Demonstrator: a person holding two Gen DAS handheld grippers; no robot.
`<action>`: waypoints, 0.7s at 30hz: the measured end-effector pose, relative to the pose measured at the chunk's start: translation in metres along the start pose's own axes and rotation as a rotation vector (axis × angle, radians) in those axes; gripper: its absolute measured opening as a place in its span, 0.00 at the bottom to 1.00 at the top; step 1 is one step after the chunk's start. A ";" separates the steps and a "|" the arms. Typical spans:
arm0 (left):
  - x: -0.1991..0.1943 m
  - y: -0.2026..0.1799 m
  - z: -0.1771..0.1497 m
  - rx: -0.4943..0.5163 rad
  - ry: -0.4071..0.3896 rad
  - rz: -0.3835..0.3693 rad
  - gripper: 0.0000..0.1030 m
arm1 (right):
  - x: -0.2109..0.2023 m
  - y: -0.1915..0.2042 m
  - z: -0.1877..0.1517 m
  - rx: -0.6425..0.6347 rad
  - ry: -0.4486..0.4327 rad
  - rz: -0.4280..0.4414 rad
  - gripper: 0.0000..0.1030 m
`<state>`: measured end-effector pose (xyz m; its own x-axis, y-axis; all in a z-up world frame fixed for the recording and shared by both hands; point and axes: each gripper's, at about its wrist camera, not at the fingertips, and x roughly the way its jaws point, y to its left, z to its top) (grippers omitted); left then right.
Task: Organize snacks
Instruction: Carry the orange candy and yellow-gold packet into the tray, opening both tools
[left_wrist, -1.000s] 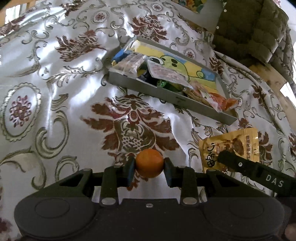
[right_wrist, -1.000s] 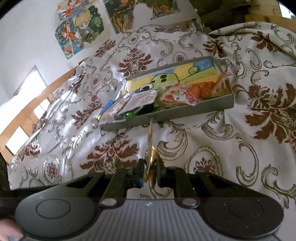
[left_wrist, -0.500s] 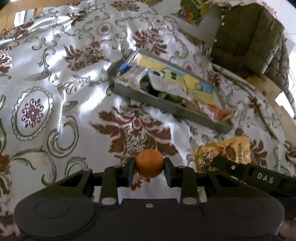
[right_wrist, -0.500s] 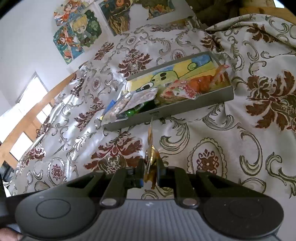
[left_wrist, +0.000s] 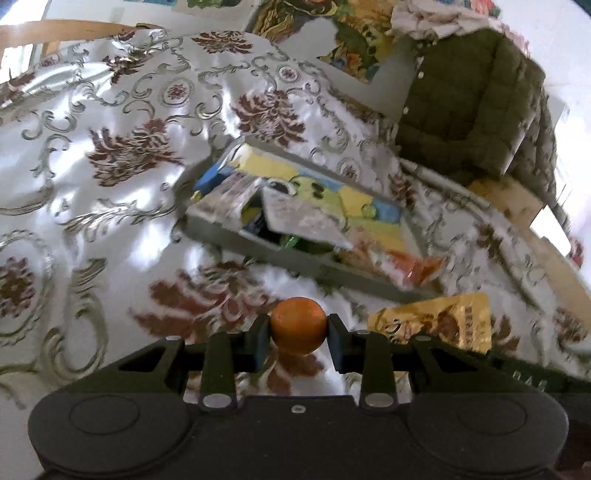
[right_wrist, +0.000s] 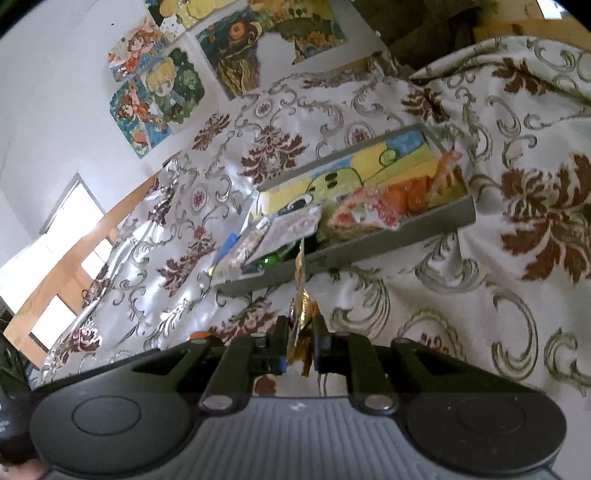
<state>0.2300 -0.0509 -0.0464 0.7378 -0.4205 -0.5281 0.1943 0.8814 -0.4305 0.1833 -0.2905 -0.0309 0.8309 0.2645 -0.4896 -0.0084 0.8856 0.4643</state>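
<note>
1. A small round orange fruit is pinched between the two black fingers of the left gripper, whose jaws stand partly closed against its sides.
2. A flat golden-yellow foil snack packet is clamped edge-on in the right gripper, whose jaws are almost fully closed on it.
3. Both grippers tilt downward above a white satin cloth with brown floral print, on the near side of a shallow grey rectangular tray with a yellow and blue cartoon lining.
4. The tray holds silver, green and orange-red snack wrappers.
5. From the left camera, the gold packet shows just beside the tray's near corner.
6. A dark green quilted jacket lies beyond the tray.
</note>
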 end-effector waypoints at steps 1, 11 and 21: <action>0.002 0.000 0.003 -0.006 -0.003 -0.009 0.34 | 0.000 0.000 0.002 0.000 -0.008 -0.001 0.14; 0.029 0.003 0.018 -0.026 -0.021 -0.032 0.34 | 0.016 -0.014 0.014 0.051 -0.030 -0.024 0.14; 0.069 -0.021 0.073 0.048 -0.098 -0.070 0.34 | 0.038 -0.015 0.059 0.038 -0.166 -0.003 0.14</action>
<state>0.3242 -0.0830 -0.0203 0.7805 -0.4603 -0.4230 0.2762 0.8609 -0.4272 0.2479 -0.3167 -0.0125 0.9112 0.1923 -0.3644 0.0130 0.8705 0.4919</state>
